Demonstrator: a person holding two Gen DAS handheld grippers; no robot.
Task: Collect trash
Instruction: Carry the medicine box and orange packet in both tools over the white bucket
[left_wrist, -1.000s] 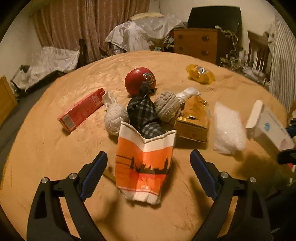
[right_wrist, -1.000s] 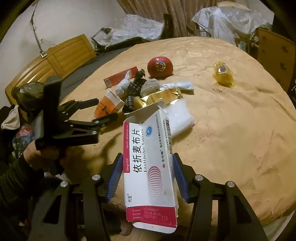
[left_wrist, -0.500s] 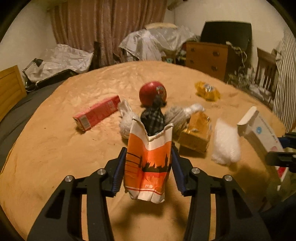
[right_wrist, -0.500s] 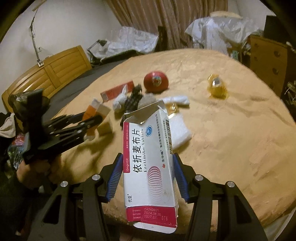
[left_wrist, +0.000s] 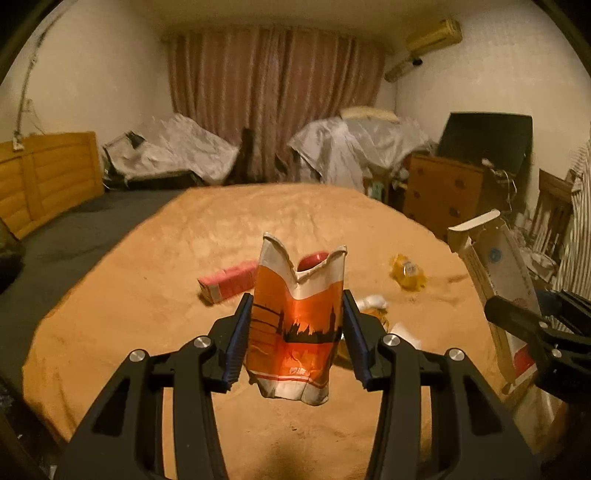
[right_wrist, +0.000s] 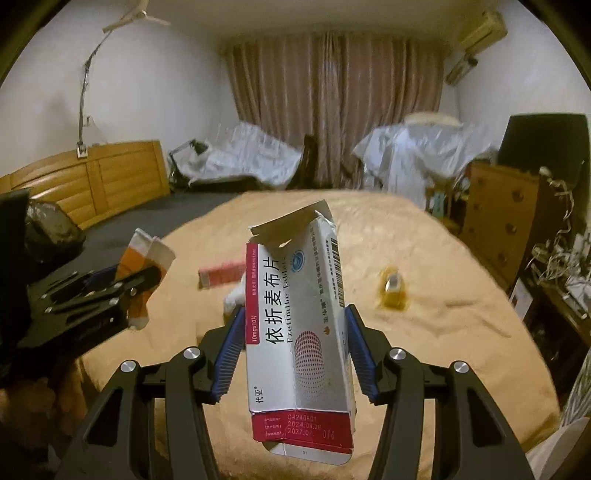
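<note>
**Holding trash in both grippers, clear of the bed**

Gripping was the word: the left gripper (left_wrist: 295, 328) had its blue pads pressed on either side of a crumpled orange cup (left_wrist: 295, 325), pinched at the middle so the torn rim stood up and away from the tool and the base hung below the jaws. The right gripper (right_wrist: 293, 343) was clamped the same way on a white pill box (right_wrist: 299, 332), upright, its open flap at the far end and its red end nearest the camera. Mid-body holds made sense here, I judged: both pieces are light and flimsy, and a squeeze at the waist keeps them from swinging.

Off the left tool's right side, the pill box showed tilted in the other jaws. Beyond both tools, on the tan bedspread (left_wrist: 129, 314), more trash waited: a red box (left_wrist: 229, 282) ahead and slightly left, a yellow wrapper (left_wrist: 408, 277) ahead and right, and pale scraps (left_wrist: 373, 302) just past the left tool's right finger. No bin was visible, so where these two were headed I could not tell.
</note>
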